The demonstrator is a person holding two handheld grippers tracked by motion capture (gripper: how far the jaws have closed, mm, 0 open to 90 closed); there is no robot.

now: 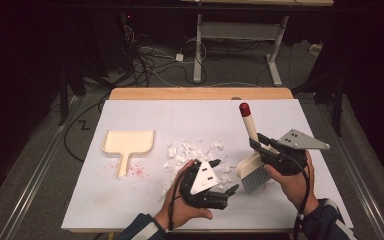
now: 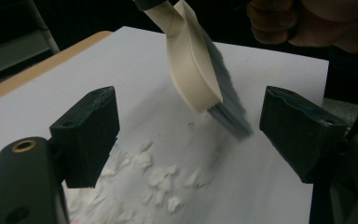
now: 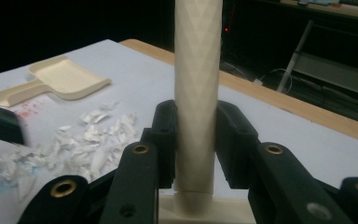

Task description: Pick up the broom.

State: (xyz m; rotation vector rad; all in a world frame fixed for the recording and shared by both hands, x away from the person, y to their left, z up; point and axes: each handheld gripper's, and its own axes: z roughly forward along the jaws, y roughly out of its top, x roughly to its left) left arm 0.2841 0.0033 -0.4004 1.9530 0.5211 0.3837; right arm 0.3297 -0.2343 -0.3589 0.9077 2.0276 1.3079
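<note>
We're gripping the brush (image 1: 252, 161) handle in the right gripper (image 1: 270, 150); left gripper (image 1: 219, 192) is hanging wide, empty. Paper scraps (image 1: 192, 155) just ahead of it are unswept, dustpan (image 1: 128, 144) lying untouched beyond

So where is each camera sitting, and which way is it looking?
High view: above the person's side, looking forward and down on the table; both forearms, hands and grippers show, left gripper, right gripper.
Left gripper view: rides the left gripper, looking between its open jaws at the brush and scraps; the other hand shows.
Right gripper view: rides the right gripper, looking along the clamped brush handle toward the dustpan.
All three share the scraps.
</note>
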